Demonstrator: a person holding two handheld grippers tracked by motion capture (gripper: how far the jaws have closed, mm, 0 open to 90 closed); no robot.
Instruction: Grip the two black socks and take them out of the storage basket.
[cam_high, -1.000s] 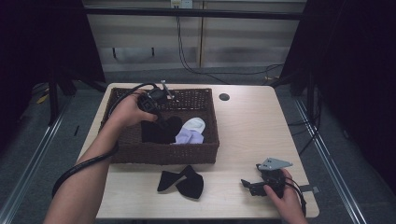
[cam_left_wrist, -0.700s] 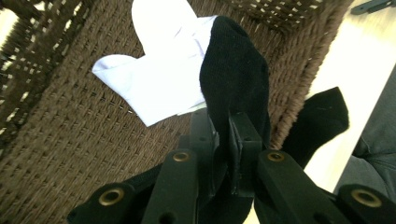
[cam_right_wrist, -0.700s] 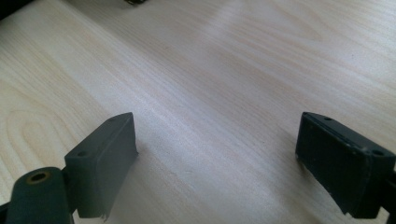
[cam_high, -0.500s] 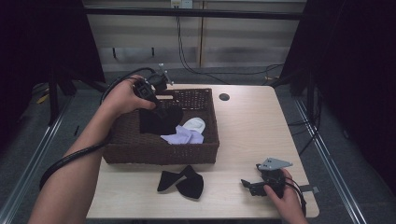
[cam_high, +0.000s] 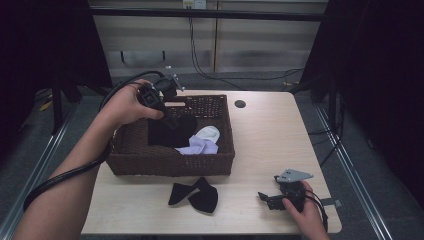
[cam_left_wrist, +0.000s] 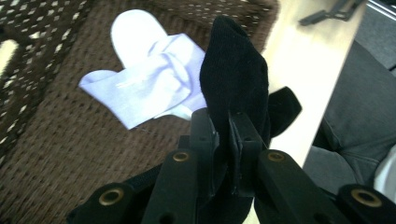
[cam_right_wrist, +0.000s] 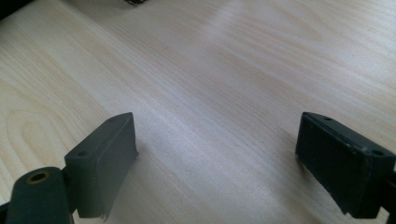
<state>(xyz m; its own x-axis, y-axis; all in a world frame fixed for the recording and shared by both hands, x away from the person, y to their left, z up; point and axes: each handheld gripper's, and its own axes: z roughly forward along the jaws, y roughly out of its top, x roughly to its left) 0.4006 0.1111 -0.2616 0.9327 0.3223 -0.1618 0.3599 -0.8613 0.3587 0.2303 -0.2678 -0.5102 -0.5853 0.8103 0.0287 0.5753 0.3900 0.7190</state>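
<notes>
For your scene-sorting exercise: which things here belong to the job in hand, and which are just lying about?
In the job:
left claw
black sock it grips
basket
white socks
black socks on table

Lying about:
right claw, open on the table

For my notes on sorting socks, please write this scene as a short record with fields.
left gripper: shut on black sock, lifted above brown woven basket
right gripper: open, low over light wooden table, holding nothing
in basket: white sock, pale lilac sock
on table: pair of black socks, in front of basket
</notes>
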